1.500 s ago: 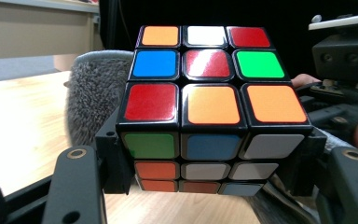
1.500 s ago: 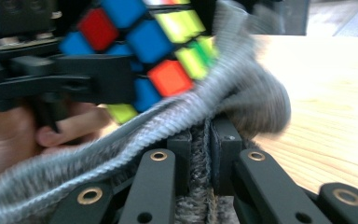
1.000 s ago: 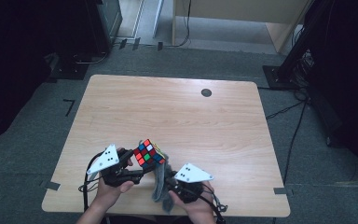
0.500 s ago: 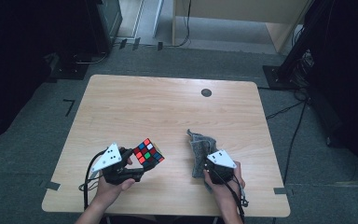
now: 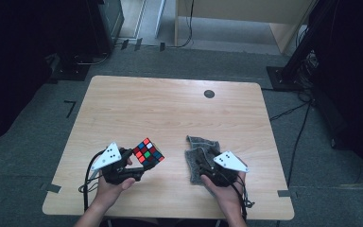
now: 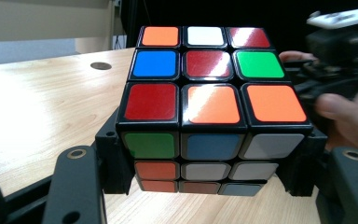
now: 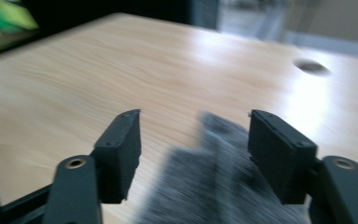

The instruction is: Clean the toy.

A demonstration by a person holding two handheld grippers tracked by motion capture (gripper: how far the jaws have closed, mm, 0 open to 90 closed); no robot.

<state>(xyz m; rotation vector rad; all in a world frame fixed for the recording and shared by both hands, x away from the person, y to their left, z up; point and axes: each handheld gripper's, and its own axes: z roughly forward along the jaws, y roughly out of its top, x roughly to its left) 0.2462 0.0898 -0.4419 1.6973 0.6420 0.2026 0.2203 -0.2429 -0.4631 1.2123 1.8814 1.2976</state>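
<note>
High view: left gripper clamps the cube toward 2 o'clock; right gripper, jaws wide, over the grey cloth.

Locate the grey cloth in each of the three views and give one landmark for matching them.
High view: grey cloth lies on the table's near right part, just ahead of the right gripper.
Left gripper view: no cloth here; the cube sits between the jaws.
Right gripper view: cloth, blurred, bottom centre between the open jaws.
Shared landmark: the dark round hole in the tabletop.
</note>
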